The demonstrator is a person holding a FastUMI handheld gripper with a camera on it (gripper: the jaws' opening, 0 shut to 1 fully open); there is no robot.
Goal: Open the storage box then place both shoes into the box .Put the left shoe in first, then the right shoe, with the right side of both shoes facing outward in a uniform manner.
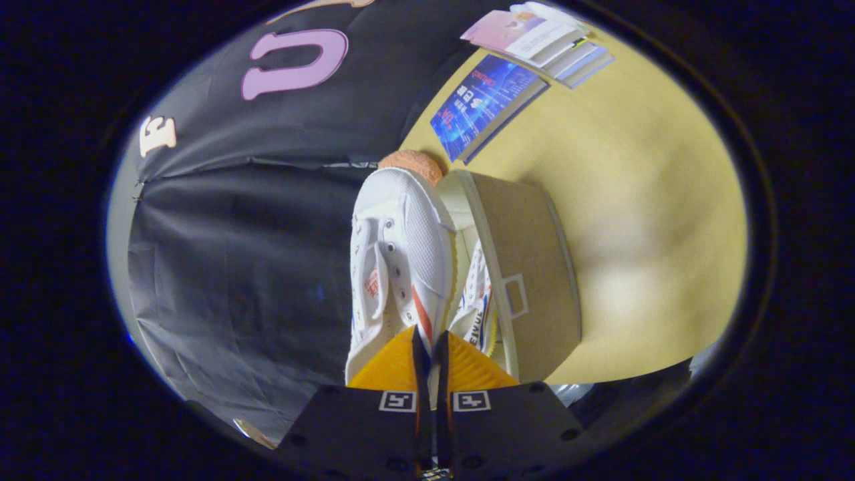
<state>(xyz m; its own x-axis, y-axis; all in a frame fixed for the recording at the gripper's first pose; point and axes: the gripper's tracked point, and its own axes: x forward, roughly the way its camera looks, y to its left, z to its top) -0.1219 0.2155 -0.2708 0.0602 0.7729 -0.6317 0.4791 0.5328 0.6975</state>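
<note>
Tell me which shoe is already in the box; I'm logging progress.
The partly hidden shoe lies inside the box; the other shoe is clamped in the tool.

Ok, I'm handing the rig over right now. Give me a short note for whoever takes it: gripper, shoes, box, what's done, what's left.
Gripper: fingers nearly closed on the heel edge of the held shoe, carried tilted.
Storage box: open, on the yellow table, just beside the held shoe.
Other shoe: already inside the box.
Done: box opened, first shoe in.
Left: set the held shoe beside it, facing the same way, then release.
</note>
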